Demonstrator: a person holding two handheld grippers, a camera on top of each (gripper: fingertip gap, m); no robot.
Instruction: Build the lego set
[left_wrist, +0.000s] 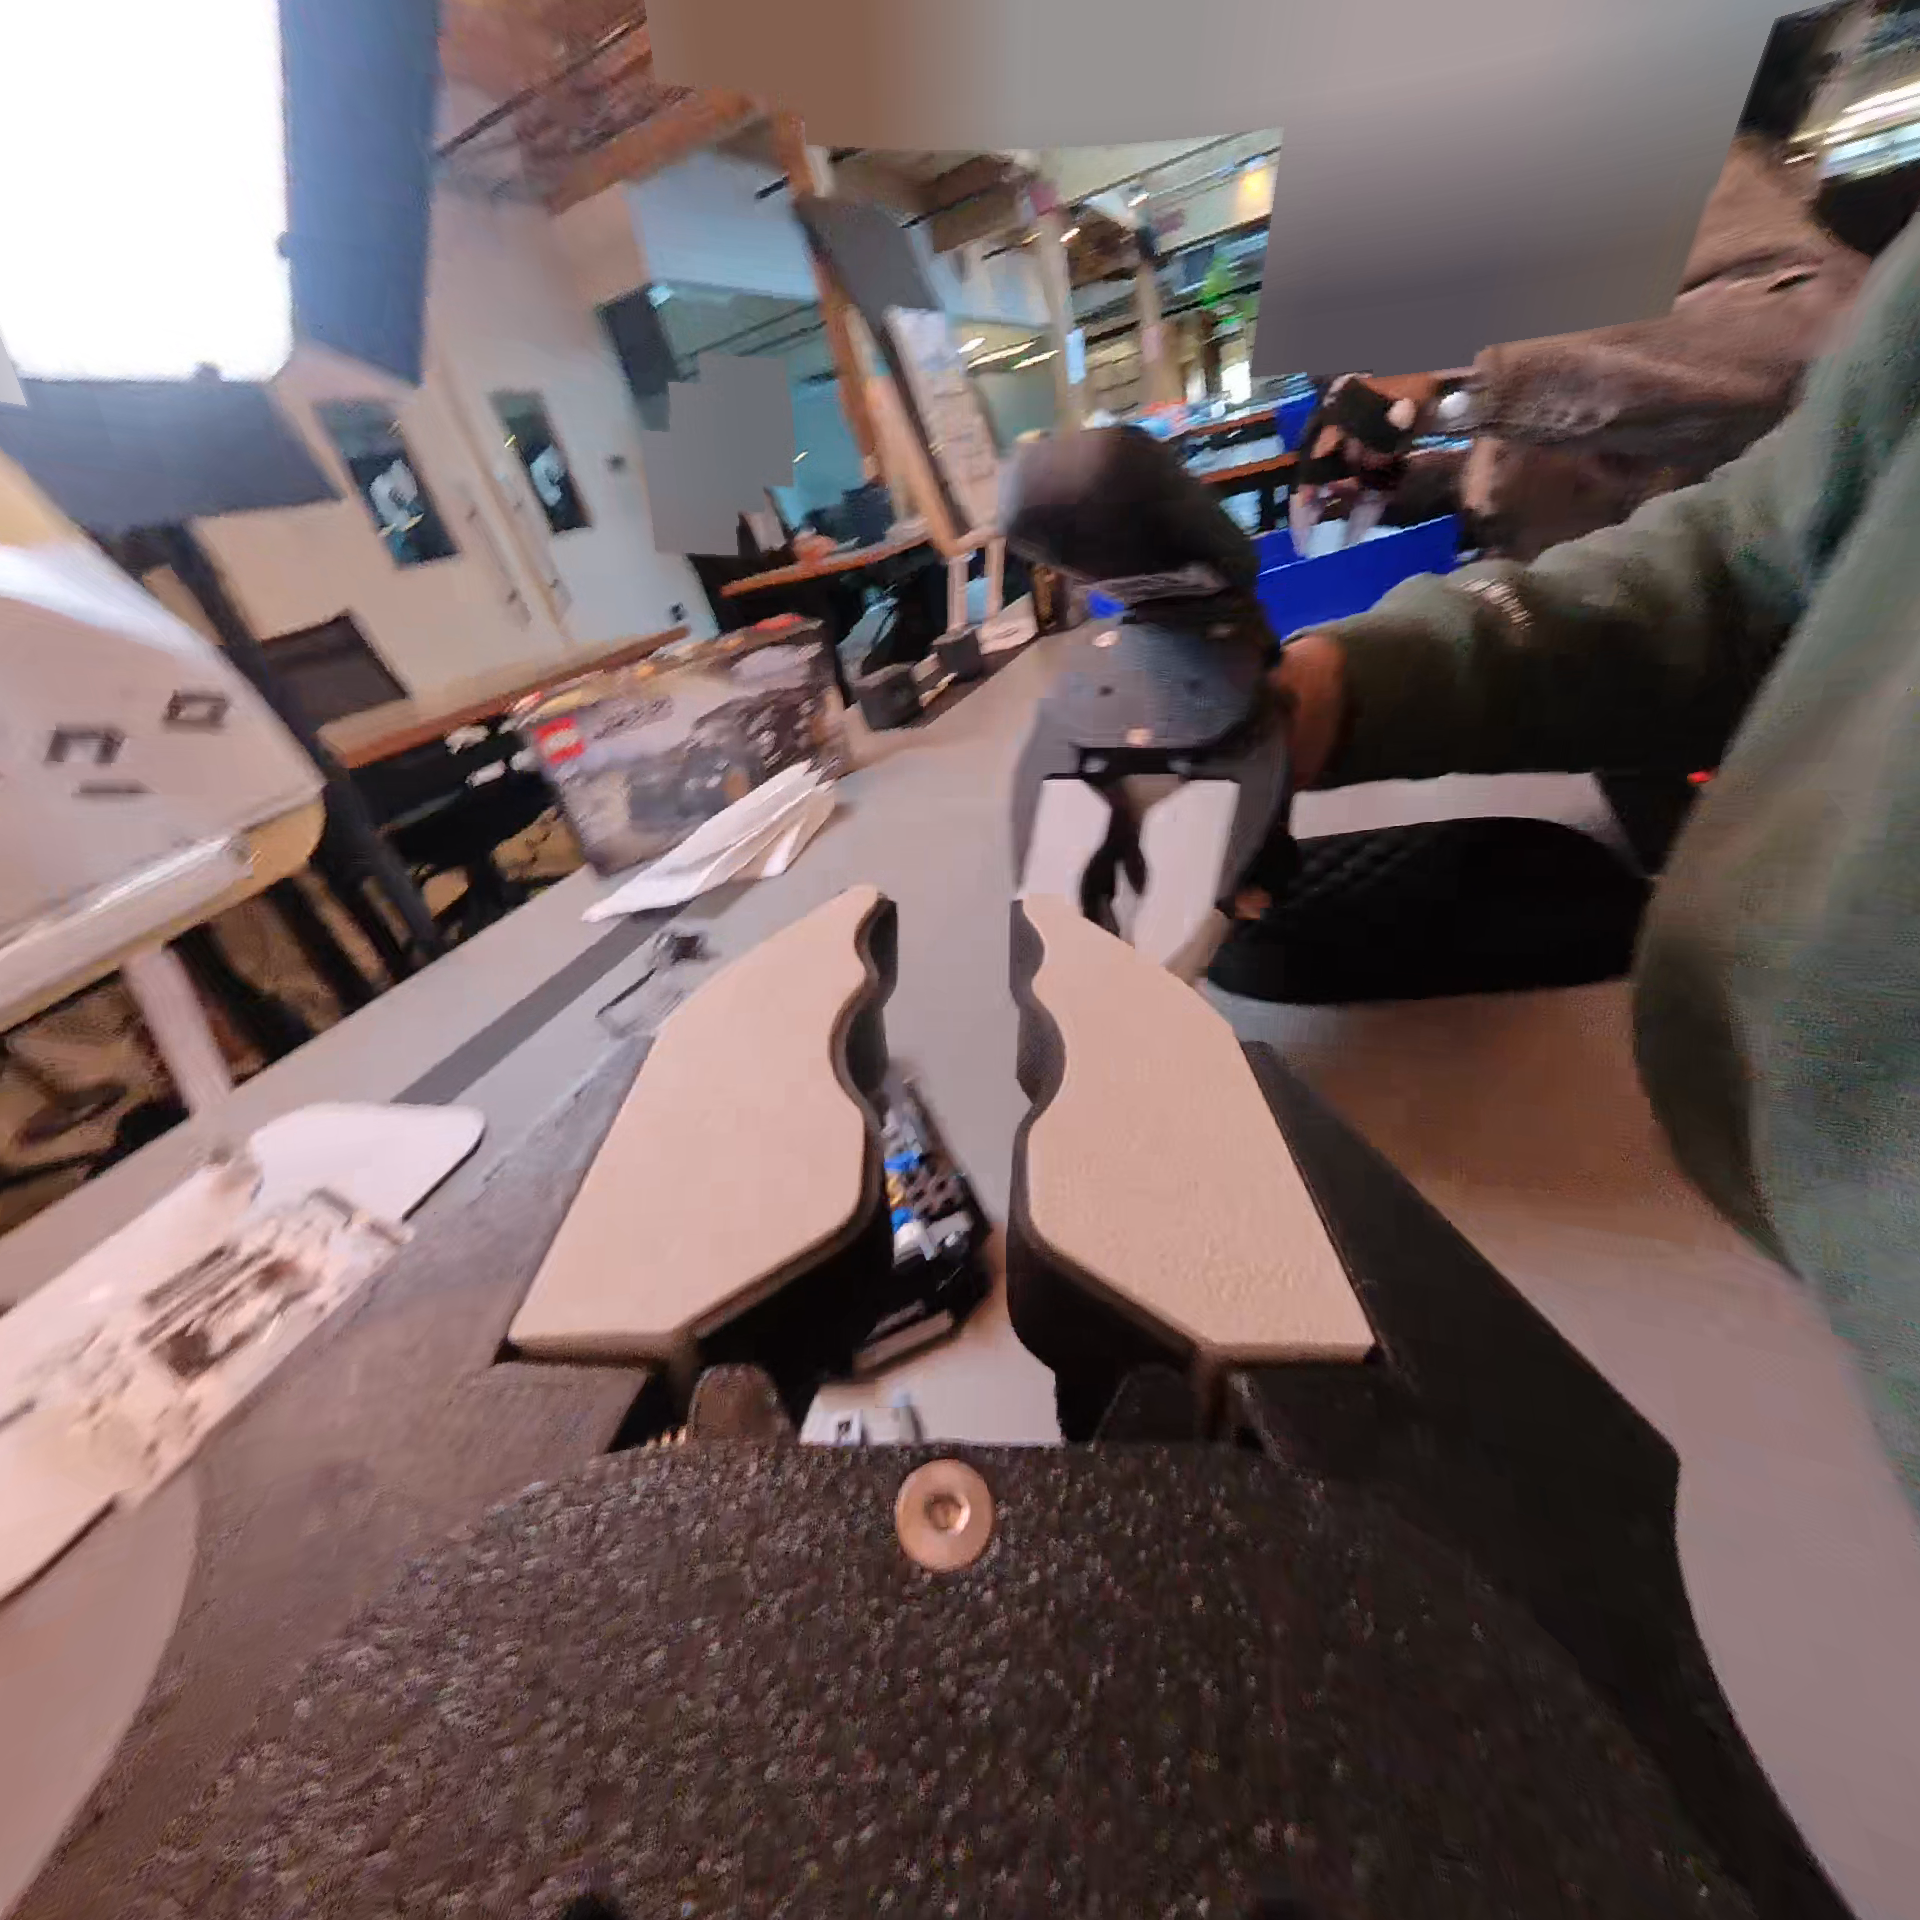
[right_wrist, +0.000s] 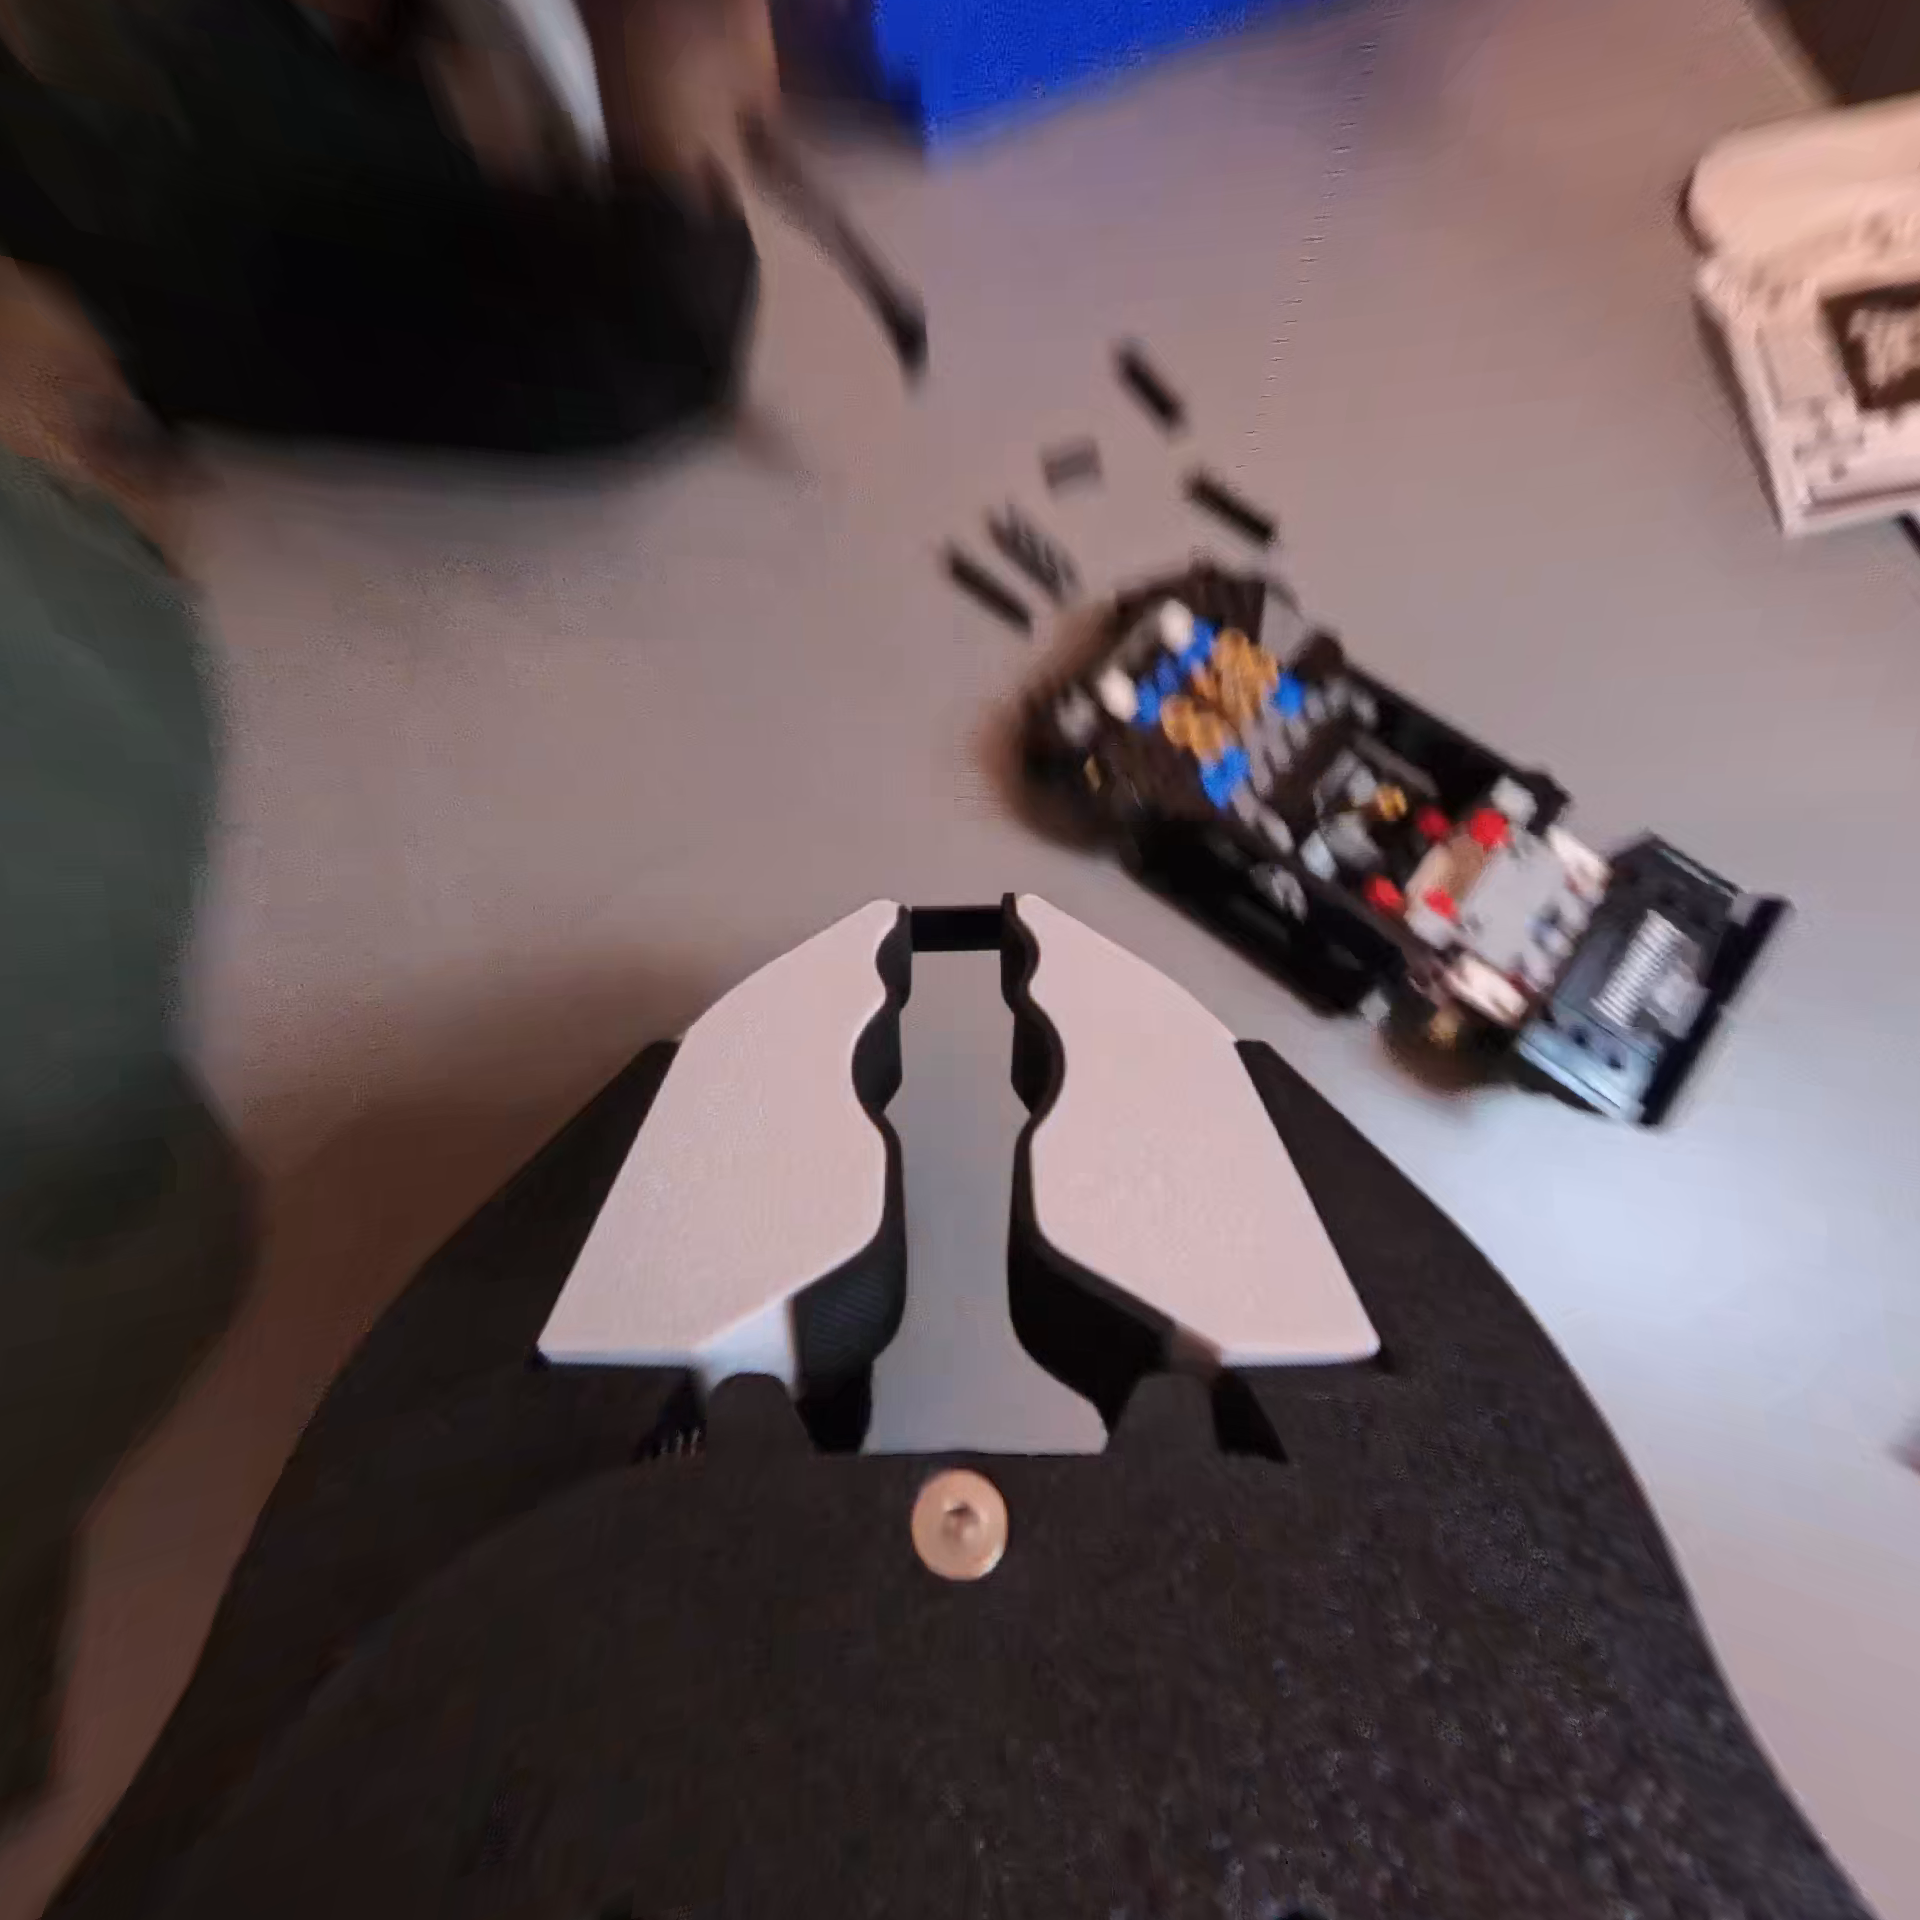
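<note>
Lego car (right_wrist: 1392, 831), blocky, black, studded plastic

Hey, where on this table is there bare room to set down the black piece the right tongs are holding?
Bare grey table lies left of the half-built car, below the dark bag. More lies below the car toward the near right edge. It is crowded above the car, where loose black pieces lie scattered, with the instruction booklet at the far right.

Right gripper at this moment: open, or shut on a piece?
Shut on a piece. In the right wrist view the right gripper pinches a small black piece between its fingertips, off the table, with the partly built car lying apart.
</note>
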